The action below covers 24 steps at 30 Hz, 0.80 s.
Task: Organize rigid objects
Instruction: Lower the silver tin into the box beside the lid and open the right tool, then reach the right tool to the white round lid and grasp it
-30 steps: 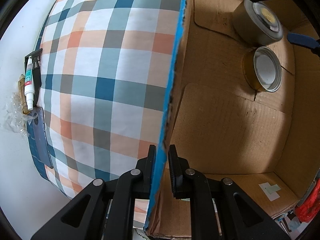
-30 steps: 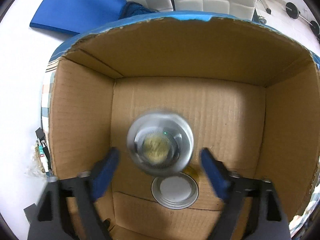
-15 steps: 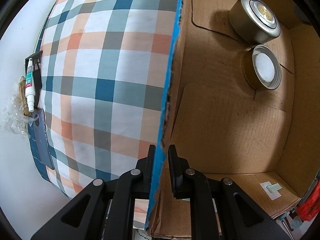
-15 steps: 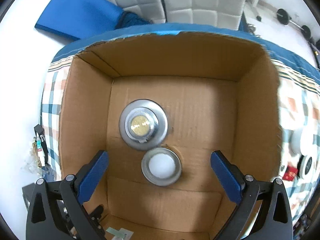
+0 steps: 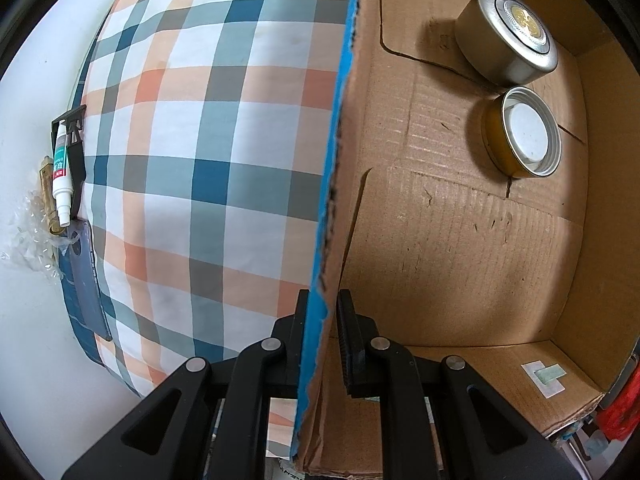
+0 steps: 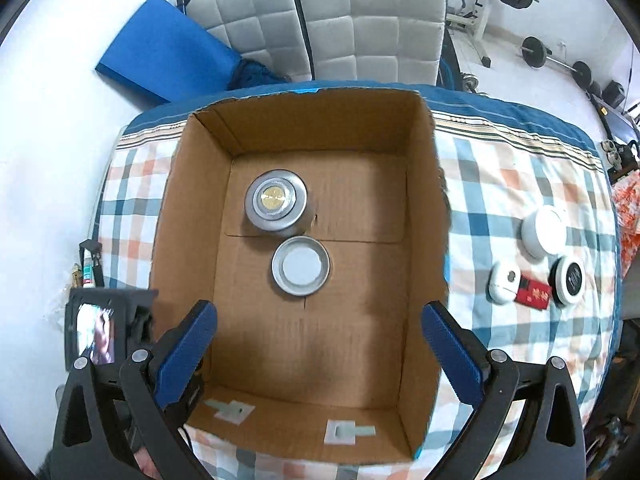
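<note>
Checked cloth [image 6: 500,184] — right gripper [image 6: 320,344] high above cardboard box [image 6: 192,208], jaws wide

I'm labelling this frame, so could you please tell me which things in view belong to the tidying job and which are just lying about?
Job:
- box
- silver tin
- open tin
- white tub
- white case
- red packet
- black-topped tin

Lying about:
- glue tube
- blue mat
- chairs
- barbell

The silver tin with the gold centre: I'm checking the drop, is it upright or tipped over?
Upright. The silver tin sits flat on the cardboard box floor, lid facing up.
</note>
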### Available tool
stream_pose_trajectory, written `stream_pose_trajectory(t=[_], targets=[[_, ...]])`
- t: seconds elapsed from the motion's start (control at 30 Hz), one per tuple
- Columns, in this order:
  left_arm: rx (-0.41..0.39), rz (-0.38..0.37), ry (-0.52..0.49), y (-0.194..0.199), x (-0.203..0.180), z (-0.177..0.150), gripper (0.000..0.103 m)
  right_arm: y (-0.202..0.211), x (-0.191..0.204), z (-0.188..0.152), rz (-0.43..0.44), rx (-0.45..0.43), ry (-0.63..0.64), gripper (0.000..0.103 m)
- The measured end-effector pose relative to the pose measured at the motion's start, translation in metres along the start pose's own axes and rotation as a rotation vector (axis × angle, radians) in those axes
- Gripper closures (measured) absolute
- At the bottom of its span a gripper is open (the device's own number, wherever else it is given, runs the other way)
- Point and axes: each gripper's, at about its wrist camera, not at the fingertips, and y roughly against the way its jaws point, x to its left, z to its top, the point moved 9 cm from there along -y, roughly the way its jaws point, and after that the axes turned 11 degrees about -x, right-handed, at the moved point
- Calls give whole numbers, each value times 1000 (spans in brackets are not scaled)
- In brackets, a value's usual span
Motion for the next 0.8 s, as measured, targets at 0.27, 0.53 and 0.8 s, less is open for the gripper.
stream_pose_trajectory(t=[0.27, 0.53, 0.8], targets=[[1, 4, -6, 0, -1, 1, 93, 20, -10, -6, 12, -23, -41, 0], [6, 2, 2, 1, 0, 2, 93, 38, -43, -4, 19, -51, -118, 0], [8, 10, 10, 1, 0, 2, 92, 33, -159, 2, -94, -144, -368, 0]])
